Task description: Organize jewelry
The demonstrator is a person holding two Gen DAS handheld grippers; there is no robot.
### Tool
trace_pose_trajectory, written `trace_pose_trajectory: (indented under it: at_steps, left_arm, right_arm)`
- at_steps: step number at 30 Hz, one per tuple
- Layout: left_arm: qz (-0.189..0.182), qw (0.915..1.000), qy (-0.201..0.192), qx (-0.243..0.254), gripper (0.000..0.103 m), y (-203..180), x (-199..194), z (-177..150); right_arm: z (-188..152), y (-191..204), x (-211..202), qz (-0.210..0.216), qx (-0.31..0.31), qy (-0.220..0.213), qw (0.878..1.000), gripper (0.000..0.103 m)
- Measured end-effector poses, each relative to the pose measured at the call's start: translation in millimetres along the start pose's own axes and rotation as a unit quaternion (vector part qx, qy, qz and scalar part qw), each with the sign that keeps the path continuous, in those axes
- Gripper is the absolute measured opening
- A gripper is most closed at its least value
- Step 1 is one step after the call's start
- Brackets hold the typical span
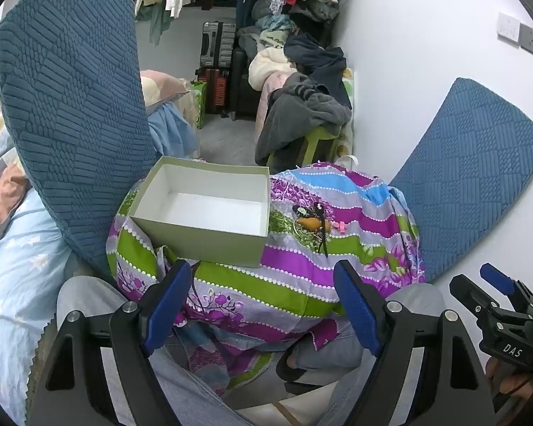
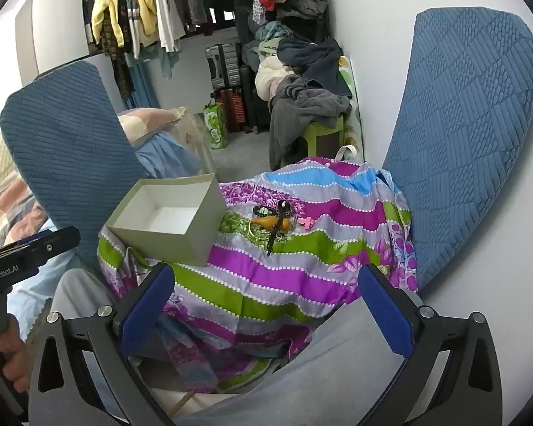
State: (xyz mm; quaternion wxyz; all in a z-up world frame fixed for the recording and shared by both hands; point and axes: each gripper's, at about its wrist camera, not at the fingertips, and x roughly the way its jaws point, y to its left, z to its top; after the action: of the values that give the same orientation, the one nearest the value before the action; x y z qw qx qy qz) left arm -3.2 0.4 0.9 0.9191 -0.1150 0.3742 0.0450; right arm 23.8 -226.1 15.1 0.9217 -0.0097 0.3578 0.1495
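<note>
**Ana:** Blue pads of the left claw (image 1: 263,305) sit closest in the left wrist view, spread wide with nothing between them, hanging over the near edge of the striped floral cloth (image 1: 284,277).

**Ben:** Same with the right claw (image 2: 266,316): jaws wide apart, nothing held, above the cloth's near hem. Is it a desk under that cloth?

**Ana:** Cannot tell; the cloth covers it fully and drapes over every edge. Grey-trousered knees show below the near hem.

**Ben:** Where is the jewelry?

**Ana:** Small heap of jewelry and hair pieces (image 1: 314,222) at about one o'clock from the left claw, just right of the open cardboard box (image 1: 195,238). I make out an orange piece, a black strand trailing toward the near side, a green ring and a pink clip (image 2: 305,223). From the right claw the heap (image 2: 273,225) lies near twelve o'clock.

**Ben:** And the box?

**Ana:** White inside, nothing in it, at eleven o'clock. Its near-left corner reaches the cloth's left fall.

**Ben:** Room to move?

**Ana:** Bare cloth runs between both claws and the heap. A blue textured cushion (image 1: 71,113) stands close at ten o'clock, touching the cloth; another (image 2: 472,135) leans on the wall at two o'clock. The right claw's body shows at the left view's four o'clock rim, well apart.
</note>
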Motion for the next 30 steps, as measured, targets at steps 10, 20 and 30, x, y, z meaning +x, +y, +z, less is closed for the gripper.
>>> trace_pose_trajectory:
  at_steps: [10,20,30]
  left_arm:
    - [0.002,1.0000,-0.001,-0.001,0.082,2.4,-4.4,-2.0]
    - [0.005,1.0000,0.000,-0.003,0.082,5.6,-4.7,-2.0]
    - [0.012,0.9999,0.010,-0.002,0.082,5.0,4.4,-2.3]
  right_arm:
    - [-3.0,-3.3,-2.8,-0.005,0.002,0.002,1.000,0.103]
    - [-4.0,-3.7,-4.2,-0.011,0.001,0.002,1.000,0.103]
    - [-7.3,-6.8,0.0,-0.017,0.003,0.008,1.000,0.103]
